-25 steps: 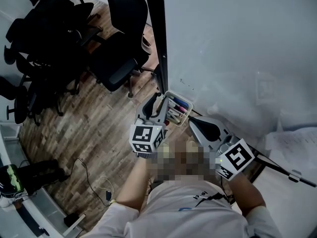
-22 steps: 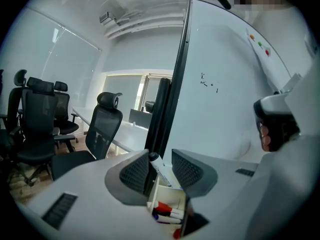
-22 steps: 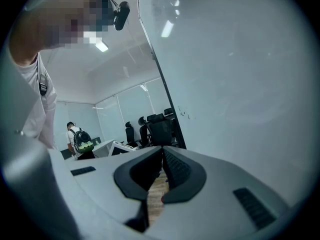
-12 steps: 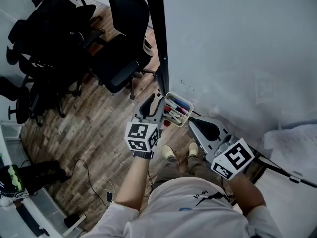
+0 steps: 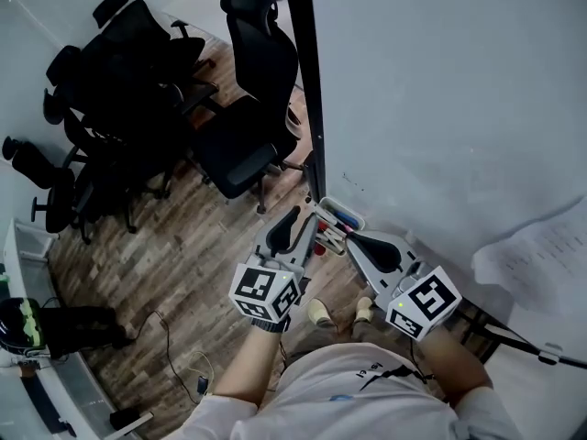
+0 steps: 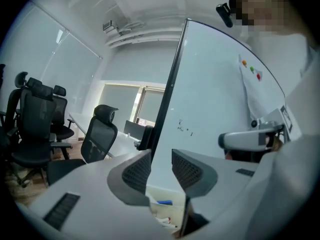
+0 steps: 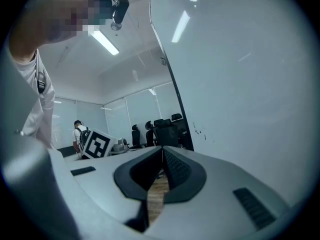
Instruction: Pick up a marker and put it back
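Observation:
A small white tray (image 5: pixel 341 214) holding several markers (image 5: pixel 332 230) hangs on the whiteboard's lower left edge. In the left gripper view the tray (image 6: pixel 161 210) shows below the jaws, with a blue marker (image 6: pixel 164 202) in it. My left gripper (image 5: pixel 303 220) is just left of the tray and open, with nothing between its pads (image 6: pixel 161 170). My right gripper (image 5: pixel 354 240) sits just right of the tray. Its jaws (image 7: pixel 162 156) are shut and hold nothing.
The large whiteboard (image 5: pixel 440 108) on a dark frame (image 5: pixel 307 99) fills the right side. Black office chairs (image 5: pixel 248 126) stand on the wood floor (image 5: pixel 174 264) to the left. A sheet of paper (image 5: pixel 541 255) hangs on the board at right. The person's feet (image 5: pixel 321 313) are below the tray.
The head camera has shifted, so the tray and both grippers sit lower in the frame. Both grippers stay beside the tray and have drawn slightly closer to the body.

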Demonstrator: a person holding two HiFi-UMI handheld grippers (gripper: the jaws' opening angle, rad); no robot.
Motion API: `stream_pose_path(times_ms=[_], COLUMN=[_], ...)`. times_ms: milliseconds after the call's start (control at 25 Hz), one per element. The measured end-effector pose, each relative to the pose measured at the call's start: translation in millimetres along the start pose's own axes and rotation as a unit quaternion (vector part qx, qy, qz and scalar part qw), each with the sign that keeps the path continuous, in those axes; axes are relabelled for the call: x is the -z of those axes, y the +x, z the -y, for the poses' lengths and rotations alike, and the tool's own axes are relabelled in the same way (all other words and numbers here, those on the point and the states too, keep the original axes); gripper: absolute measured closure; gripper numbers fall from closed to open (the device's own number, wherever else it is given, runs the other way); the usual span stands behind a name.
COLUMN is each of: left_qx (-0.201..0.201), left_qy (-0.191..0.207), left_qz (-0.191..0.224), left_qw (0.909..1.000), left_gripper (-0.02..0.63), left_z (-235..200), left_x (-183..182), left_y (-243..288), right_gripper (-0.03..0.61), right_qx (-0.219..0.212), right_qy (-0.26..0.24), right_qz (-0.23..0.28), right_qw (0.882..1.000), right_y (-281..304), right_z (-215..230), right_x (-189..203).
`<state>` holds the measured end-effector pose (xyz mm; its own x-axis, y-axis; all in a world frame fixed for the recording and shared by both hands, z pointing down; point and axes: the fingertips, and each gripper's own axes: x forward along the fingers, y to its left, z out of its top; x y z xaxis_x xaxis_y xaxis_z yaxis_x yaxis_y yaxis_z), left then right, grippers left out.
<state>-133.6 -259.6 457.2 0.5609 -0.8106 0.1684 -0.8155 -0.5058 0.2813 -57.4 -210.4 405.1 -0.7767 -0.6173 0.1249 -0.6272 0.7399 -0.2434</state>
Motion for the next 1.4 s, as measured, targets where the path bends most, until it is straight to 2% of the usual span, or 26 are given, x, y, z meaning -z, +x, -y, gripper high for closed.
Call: stream_pose_path(times_ms=[240, 480, 1000, 1400], left_qx=[0.017, 0.013, 0.011, 0.007], left_qy=[0.002, 0.02, 0.043, 0.044], left_qz=[0.04, 0.055, 0.078, 0.076], left_qw=[0.999, 0.9982, 0.996, 0.9961], left_gripper=[0.502, 0.532, 0.6, 0.603], left_z=[33, 63, 102, 117], left_x=[-46, -70, -95, -92], left_y=[-30, -51, -68, -69], right_gripper=[0.564, 0.565, 0.565, 0.565], right_qx=[-0.016, -0.029, -0.051, -0.048], right_qy=[-0.018, -0.034, -0.067, -0.068], right_qz=[0.012, 0.024, 0.054, 0.045], right_qw=[1.0, 0.999, 0.995, 0.996], right_y=[3, -3, -18, -29], right_z=[-13, -24, -43, -44], right_x=[-17, -34, -73, -69])
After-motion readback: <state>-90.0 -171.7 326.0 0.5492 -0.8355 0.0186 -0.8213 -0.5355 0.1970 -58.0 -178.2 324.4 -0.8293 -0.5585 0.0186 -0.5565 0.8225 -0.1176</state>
